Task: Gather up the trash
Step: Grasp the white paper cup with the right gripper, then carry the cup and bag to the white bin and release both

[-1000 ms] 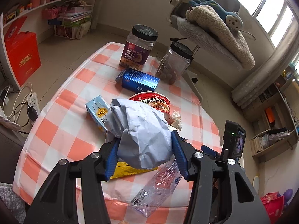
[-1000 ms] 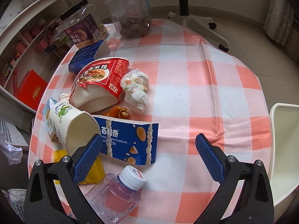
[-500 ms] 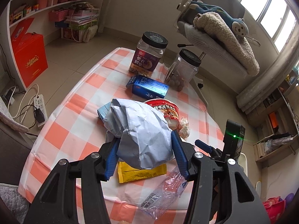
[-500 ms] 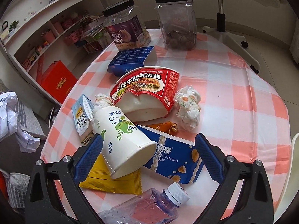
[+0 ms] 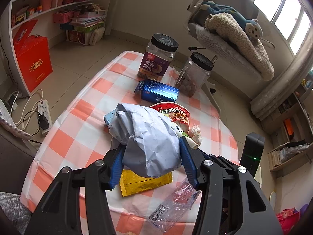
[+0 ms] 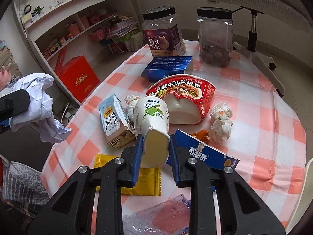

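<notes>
Right gripper: jaws have just been closing; blue pads now pressed on both sides of a white paper cup w/ green print, squashed out of round, open mouth facing the camera. Cup lies tilted, base end pointing away, over the checked tablecloth.

Landmark = red noodle bowl, on its side near table centre.
- Paper cup: directly in front of bowl, touching or nearly so; can't tell which.
- Milk carton: left of bowl, just beside the cup.
- Crumpled tissue: right of bowl, close by. A 2nd wad sits left of bowl, behind the cup.
- Blue box: behind bowl. Two black-lidded jars beyond it: labelled jar and clear jar.
- Blue biscuit wrapper: in front of bowl, partly under the right finger.
- Yellow sachet: in front of bowl, below the gripper.
- Crushed plastic bottle: nearest table edge, well in front of bowl.

Left gripper: clamped on a bundle of crumpled pale paper, pads tight on both flanks. Bundle held above the table, hiding part of bowl in left view; in right view it shows far left, off the table edge.
</notes>
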Demonstrator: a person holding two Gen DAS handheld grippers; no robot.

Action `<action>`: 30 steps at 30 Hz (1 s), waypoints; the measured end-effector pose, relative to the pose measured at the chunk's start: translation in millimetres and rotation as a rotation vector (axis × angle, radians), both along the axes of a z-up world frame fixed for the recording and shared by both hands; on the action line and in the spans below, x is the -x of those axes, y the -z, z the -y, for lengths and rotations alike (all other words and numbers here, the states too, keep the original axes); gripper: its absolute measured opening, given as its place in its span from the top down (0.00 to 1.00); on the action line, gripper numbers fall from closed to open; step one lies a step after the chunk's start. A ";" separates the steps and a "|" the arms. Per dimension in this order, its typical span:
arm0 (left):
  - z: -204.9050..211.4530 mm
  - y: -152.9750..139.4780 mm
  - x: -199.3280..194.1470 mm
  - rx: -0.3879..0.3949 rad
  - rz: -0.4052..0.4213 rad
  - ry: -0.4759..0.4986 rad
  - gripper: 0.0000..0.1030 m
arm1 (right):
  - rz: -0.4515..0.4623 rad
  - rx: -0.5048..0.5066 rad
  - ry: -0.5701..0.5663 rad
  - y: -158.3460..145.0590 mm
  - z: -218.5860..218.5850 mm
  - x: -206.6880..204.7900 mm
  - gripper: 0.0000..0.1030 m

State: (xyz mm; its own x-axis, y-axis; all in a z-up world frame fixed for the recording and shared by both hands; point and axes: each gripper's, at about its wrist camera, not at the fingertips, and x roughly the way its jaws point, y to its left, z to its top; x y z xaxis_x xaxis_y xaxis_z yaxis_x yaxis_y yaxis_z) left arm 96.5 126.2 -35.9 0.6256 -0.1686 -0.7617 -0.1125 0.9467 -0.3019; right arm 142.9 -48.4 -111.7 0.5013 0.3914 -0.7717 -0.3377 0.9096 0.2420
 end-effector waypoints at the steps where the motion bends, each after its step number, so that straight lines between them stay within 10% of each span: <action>1: 1.0 -0.5 0.5 -0.002 0.004 -0.001 0.49 | 0.008 -0.001 0.006 -2.9 1.8 2.2 0.76; 30: 117.3 1.4 -0.6 -0.029 0.124 0.191 0.49 | 0.251 0.228 0.558 -100.3 229.8 98.1 0.74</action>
